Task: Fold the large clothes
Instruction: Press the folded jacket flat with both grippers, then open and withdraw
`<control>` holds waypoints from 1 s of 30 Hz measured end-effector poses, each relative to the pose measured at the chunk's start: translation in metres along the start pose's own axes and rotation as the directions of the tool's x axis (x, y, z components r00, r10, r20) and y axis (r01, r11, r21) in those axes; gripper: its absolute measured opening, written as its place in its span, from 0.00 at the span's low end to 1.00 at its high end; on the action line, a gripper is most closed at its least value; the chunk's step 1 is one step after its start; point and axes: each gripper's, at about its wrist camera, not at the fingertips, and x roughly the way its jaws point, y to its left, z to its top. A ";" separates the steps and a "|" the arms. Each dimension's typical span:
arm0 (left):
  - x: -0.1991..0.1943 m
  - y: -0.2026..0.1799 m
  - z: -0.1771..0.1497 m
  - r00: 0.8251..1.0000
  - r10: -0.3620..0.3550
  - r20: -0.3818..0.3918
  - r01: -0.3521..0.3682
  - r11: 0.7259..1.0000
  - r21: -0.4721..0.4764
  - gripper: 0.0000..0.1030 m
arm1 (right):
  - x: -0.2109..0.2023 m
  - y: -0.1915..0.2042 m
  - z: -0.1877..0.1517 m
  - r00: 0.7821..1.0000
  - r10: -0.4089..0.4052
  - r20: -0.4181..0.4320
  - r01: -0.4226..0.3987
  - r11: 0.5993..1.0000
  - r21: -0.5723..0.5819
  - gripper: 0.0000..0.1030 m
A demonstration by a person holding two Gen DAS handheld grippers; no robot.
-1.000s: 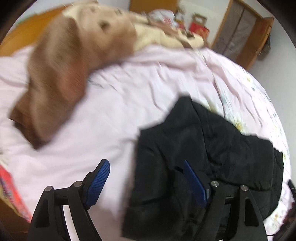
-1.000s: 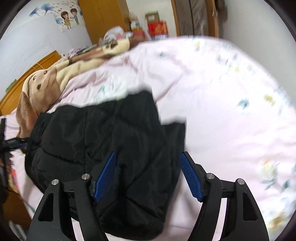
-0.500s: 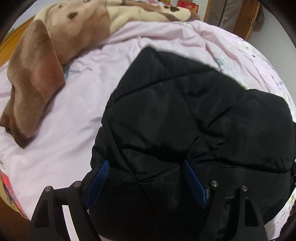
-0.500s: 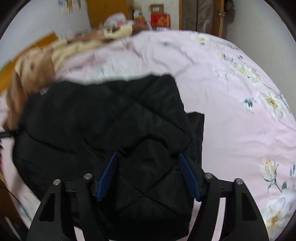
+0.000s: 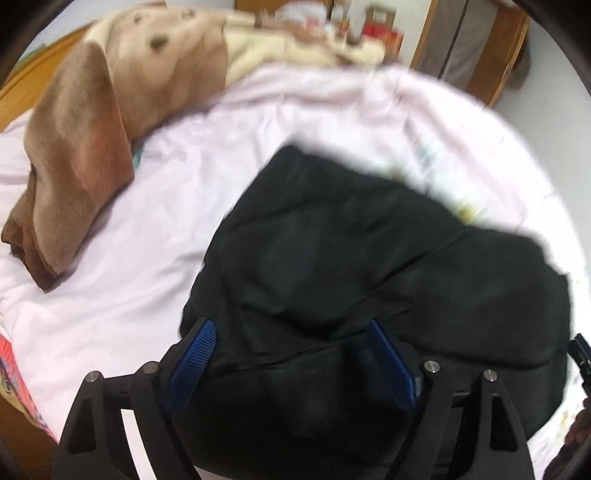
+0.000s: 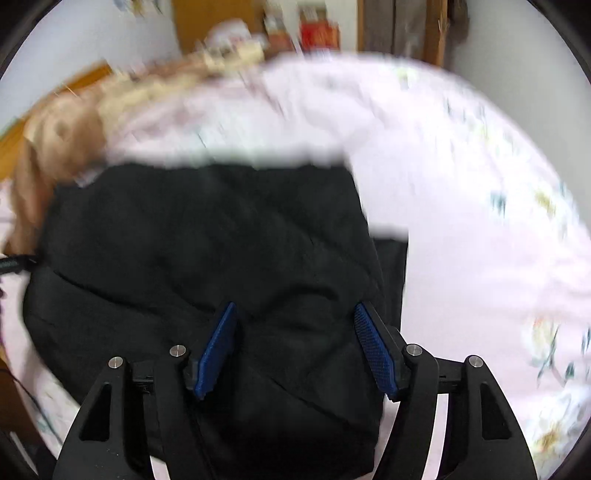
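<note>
A black quilted jacket (image 5: 369,266) lies in a folded bundle on the pink bedsheet (image 5: 155,229). My left gripper (image 5: 291,326) hangs over the jacket's near edge. Its blue pads (image 5: 195,354) stand wide apart and the fabric lies below and between them, not pinched. In the right wrist view the same jacket (image 6: 207,236) fills the middle. My right gripper (image 6: 295,308) is open above the jacket's near right part, with its pads (image 6: 373,343) clear of the cloth. Both views are motion-blurred.
A brown and cream plush blanket (image 5: 85,155) is heaped at the far left of the bed, by the wooden headboard (image 6: 85,77). Wooden wardrobe doors (image 5: 476,48) and red boxes (image 6: 319,31) stand beyond the bed. The sheet (image 6: 480,236) stretches out to the jacket's right.
Both grippers have moved in over the jacket, which now sits under and between their fingers. The right jaws have narrowed slightly. The jacket has not changed shape.
</note>
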 end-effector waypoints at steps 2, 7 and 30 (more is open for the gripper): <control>-0.011 -0.025 0.006 0.997 -0.074 0.032 0.073 0.997 0.015 0.81 | -0.009 0.021 0.018 0.996 0.080 0.034 -0.079 0.996 -0.034 0.65; 0.010 -0.092 0.020 0.987 -0.152 -0.042 0.155 0.984 0.090 0.81 | 0.033 0.060 0.047 0.989 0.123 -0.081 -0.128 0.990 -0.056 0.65; 0.007 -0.123 0.007 0.997 -0.062 -0.044 0.066 0.994 0.091 0.84 | 0.038 0.048 0.056 0.986 0.069 -0.151 -0.063 0.997 0.045 0.66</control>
